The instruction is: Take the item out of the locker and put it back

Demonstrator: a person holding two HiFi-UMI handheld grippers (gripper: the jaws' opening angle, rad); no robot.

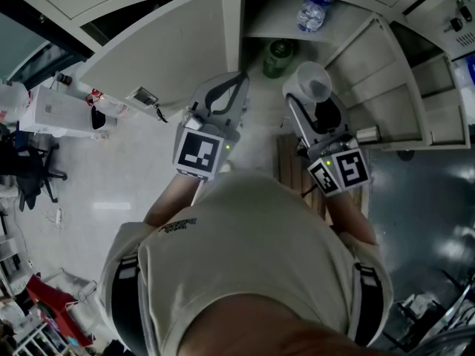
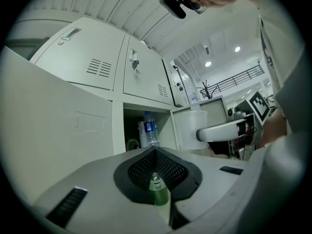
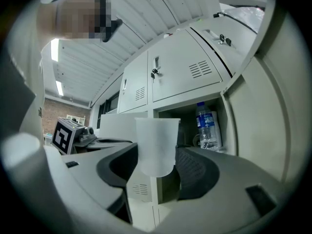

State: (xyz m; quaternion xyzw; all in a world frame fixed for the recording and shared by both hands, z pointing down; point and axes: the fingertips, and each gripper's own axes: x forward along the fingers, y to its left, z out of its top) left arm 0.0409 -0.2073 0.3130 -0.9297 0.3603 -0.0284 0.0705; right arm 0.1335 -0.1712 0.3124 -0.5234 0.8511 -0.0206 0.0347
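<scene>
A translucent white cup (image 1: 312, 81) (image 3: 156, 135) hangs in the air in front of the open locker compartment (image 1: 276, 22), with my right gripper (image 1: 318, 108) (image 3: 157, 154) shut on it, one pad on each side. Inside the locker stand a clear water bottle (image 1: 312, 12) (image 3: 207, 126) (image 2: 150, 129) and, lower down, a green bottle (image 1: 278, 58). My left gripper (image 1: 239, 78) (image 2: 156, 152) is beside the right one, its jaw tips touching and nothing held. The green bottle (image 2: 157, 189) shows through the gap behind those tips.
The locker's door (image 1: 163, 50) stands swung out to the left, and another open door (image 1: 386, 87) is at the right. Closed lockers with vents (image 2: 100, 67) are above. An office chair (image 1: 30, 165) and a white unit (image 1: 59, 110) stand on the floor at the left.
</scene>
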